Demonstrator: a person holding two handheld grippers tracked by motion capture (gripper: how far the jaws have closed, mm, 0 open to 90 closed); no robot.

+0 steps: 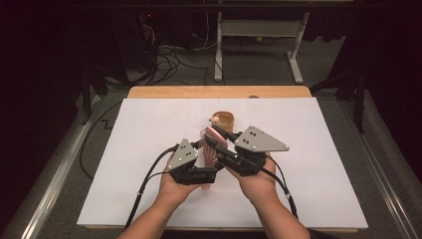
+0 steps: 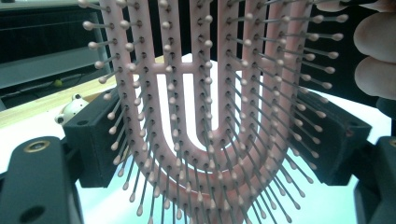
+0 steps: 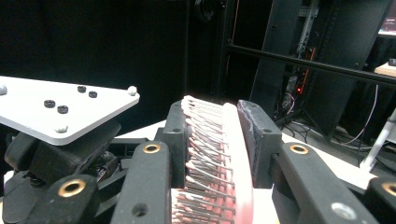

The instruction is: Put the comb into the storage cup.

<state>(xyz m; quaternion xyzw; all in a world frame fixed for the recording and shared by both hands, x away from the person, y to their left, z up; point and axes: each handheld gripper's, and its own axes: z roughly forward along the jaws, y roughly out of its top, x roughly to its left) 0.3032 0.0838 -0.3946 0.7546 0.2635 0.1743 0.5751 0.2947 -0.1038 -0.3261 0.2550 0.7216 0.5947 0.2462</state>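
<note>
Right at the middle of the table, both grippers meet on one pink hairbrush [image 1: 211,144]. The right gripper [image 3: 212,140] is clamped on it: its two black jaws press the brush edge-on, one against the bristle tips and one against the smooth back. The left gripper [image 2: 205,135] has its jaws set wide, one at each side edge of the brush head, and they appear to touch those edges; the looped pink ribs and ball-tipped bristles face its camera. I would call that a grip on the brush, though the contact itself is partly hidden by bristles.

From above, the left gripper [image 1: 191,164] and the right gripper [image 1: 239,149] sit close together, each in a hand, the left hand [image 1: 174,186] and the right hand [image 1: 256,181] coming in from the near edge. The brush is held up off the white sheet [image 1: 308,164] between them.

Just beyond the brush stands a small tan wooden holder [image 1: 224,119] with a little figure [image 1: 215,120] at its rim; that pale figure [image 2: 70,109] peeks past the left jaw.

Around the hands the white sheet lies bare to both sides and toward the far wooden table edge [image 1: 219,92]. Black cables trail back from each gripper toward the near edge.
</note>
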